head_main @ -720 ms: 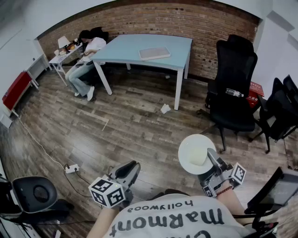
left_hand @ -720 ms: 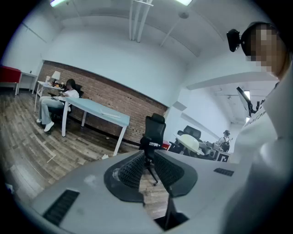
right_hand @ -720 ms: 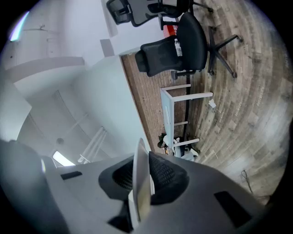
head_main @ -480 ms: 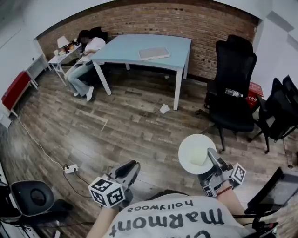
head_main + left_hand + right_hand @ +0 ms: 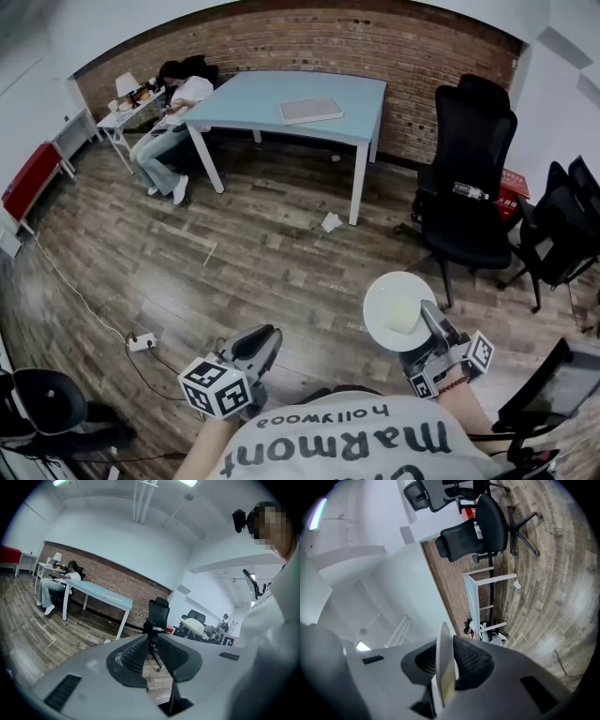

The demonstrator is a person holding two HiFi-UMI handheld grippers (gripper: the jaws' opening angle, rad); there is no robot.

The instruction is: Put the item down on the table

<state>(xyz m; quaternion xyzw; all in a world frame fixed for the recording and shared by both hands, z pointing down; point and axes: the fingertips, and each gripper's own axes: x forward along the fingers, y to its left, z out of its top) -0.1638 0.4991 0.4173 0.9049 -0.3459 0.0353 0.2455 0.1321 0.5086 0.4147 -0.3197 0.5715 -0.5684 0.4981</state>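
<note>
The carrying step is in hand: the right claw (image 5: 429, 325) is clamped on the rim of the white plate (image 5: 399, 309), held up over the wooden floor and well apart from the light blue table (image 5: 281, 94) by the brick wall. The left claw (image 5: 259, 344) is empty, its jaws a little apart. Next, the plate probably needs carrying across to the table, levelling, lowering and releasing. The person's shirt (image 5: 356, 436) reads "Marmont" and "Hollywood".

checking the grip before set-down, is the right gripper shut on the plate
Shut: the right gripper clamps the plate edge-on between its pads.
</note>
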